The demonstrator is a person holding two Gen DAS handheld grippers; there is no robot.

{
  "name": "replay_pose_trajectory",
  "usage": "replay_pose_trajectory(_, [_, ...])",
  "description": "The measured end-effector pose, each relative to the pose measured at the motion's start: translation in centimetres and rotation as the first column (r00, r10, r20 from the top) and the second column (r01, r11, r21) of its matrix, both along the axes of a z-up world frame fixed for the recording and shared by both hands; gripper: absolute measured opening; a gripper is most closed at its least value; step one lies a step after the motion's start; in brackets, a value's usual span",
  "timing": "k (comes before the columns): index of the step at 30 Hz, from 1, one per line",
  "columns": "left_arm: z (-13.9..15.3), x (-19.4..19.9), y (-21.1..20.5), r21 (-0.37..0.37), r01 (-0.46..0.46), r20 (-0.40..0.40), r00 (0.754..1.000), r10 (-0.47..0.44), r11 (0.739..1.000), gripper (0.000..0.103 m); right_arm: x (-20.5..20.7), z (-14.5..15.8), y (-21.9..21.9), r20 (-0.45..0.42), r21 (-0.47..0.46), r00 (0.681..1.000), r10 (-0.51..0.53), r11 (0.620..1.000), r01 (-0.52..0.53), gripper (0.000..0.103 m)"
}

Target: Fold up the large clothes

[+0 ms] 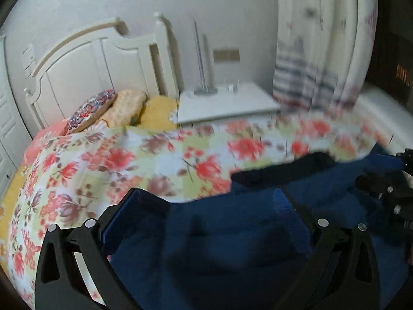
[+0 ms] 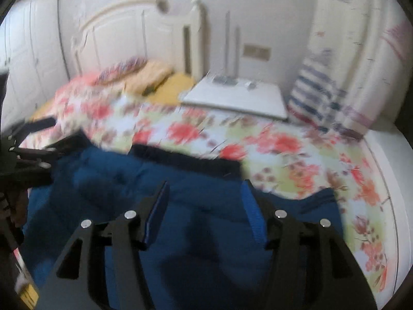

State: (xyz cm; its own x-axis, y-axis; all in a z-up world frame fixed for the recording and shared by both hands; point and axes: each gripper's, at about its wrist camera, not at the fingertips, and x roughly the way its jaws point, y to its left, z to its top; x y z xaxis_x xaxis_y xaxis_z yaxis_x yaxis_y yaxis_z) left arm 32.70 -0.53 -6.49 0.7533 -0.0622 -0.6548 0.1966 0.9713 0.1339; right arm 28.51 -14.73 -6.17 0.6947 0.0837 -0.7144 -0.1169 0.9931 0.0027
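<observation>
A dark blue garment (image 1: 232, 237) with a black collar band (image 1: 278, 170) lies on the floral bedspread (image 1: 129, 160). My left gripper (image 1: 206, 201) is open just above it, holding nothing. In the right wrist view the same garment (image 2: 206, 232) fills the foreground, its black band (image 2: 188, 160) at the far edge. My right gripper (image 2: 206, 193) is open over the garment and empty. The right gripper also shows at the right edge of the left wrist view (image 1: 392, 196), and the left gripper shows at the left edge of the right wrist view (image 2: 23, 155). Both views are blurred.
A white headboard (image 1: 85, 62) and pillows (image 1: 108, 108) stand at the far end of the bed. A white nightstand (image 1: 227, 103) sits beside it with a slim stand on top. A striped curtain (image 1: 309, 77) hangs at the right.
</observation>
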Motion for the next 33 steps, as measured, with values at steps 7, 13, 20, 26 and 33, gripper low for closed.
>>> replay_pose_trajectory(7, [-4.8,2.4,-3.0,0.091,0.038,-0.127,0.992,-0.027,0.995,0.099,2.6,-4.8,-0.3,-0.139,-0.02,0.99,-0.024,1.0,0.021,0.049])
replay_pose_trajectory(13, [-6.8,3.1,-3.0,0.065,0.026,-0.165,0.986,-0.015,0.998,0.099,2.6,-6.3,-0.7,-0.139,0.027,0.99,-0.025,0.999,0.029,0.05])
replay_pose_trajectory(20, [-4.2,1.5,-2.0,0.082,0.039,-0.076,0.997,-0.033,0.996,0.099,1.1,-3.9,-1.5,-0.083,-0.046,0.995,-0.053,0.998,0.05,0.05])
replay_pose_trajectory(26, [-3.5,2.6,3.7,0.089,-0.069,-0.051,0.996,0.074,0.994,0.099,0.3,-3.8,-8.5,-0.087,-0.094,0.973,-0.214,0.974,0.206,0.051])
replay_pose_trajectory(33, [-6.6,5.2,8.5,-0.12,-0.174,-0.244,0.96,0.141,0.977,0.099,-0.4,-5.8,-11.7,-0.101,0.06,0.974,-0.2,0.976,0.207,0.051])
